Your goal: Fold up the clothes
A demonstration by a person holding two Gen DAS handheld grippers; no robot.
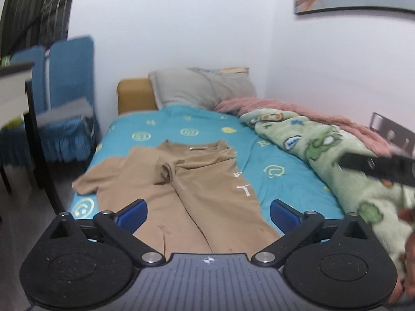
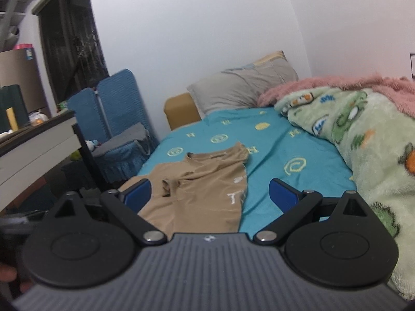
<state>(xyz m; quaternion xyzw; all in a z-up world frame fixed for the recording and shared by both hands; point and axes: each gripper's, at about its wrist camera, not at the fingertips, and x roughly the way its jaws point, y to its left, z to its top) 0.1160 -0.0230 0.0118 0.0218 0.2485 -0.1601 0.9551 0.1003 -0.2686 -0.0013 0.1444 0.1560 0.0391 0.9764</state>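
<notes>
Left wrist: tan T-shirt (image 1: pixel 197 181) lies lengthwise, collar toward pillow (image 1: pixel 199 88).

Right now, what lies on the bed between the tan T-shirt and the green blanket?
Only bare teal bedsheet with yellow prints separates the tan T-shirt from the green blanket; the right wrist view shows this best.

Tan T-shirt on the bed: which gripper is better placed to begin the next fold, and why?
Probably the left gripper: open, centred low over the tan T-shirt. The right gripper, also open, sits toward the shirt's right edge.
</notes>
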